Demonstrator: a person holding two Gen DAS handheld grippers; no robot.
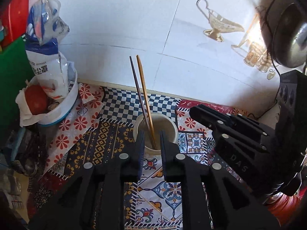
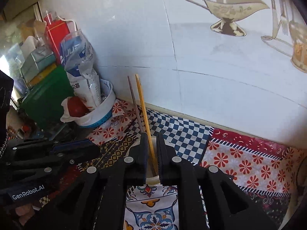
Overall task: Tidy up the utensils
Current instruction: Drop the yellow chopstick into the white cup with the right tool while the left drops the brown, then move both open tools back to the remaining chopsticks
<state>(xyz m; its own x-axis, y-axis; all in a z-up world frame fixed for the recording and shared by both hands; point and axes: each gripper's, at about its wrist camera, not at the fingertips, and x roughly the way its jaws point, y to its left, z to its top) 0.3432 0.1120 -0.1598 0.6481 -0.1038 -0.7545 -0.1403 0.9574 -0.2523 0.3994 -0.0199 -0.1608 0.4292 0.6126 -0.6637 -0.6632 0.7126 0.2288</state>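
- I see the white tiled wall (image 1: 119, 19) filling the upper half of both views, with a gravy-boat decal (image 2: 228, 11) in the upper right.
- The patchwork tablecloth (image 1: 107, 138) covers the lower half, checkered at the centre and flowered at the sides.
- My left gripper (image 1: 152, 143) rises from the bottom centre of its view, its fingers apart with nothing between them; the cream cup (image 1: 172, 128) stands just beyond the tips, showing through the gap.
- My right gripper (image 2: 152, 147) is at the bottom centre of its own view, jaws apart by a narrow gap. The tan chopstick (image 2: 144, 115) passes through that gap; I cannot tell whether the pads touch it.
- In the left view the right gripper lies at the right edge, near the cup.
- A white bowl (image 1: 65, 103) at the left holds a plastic bag (image 1: 48, 61) and a red tomato (image 1: 35, 99).
- The cup's rim (image 2: 153, 180) peeks out below the right gripper's fingertips.
- A dark chopstick (image 1: 137, 88) and the tan one stand in the cup, leaning up and to the left, nearly touching.
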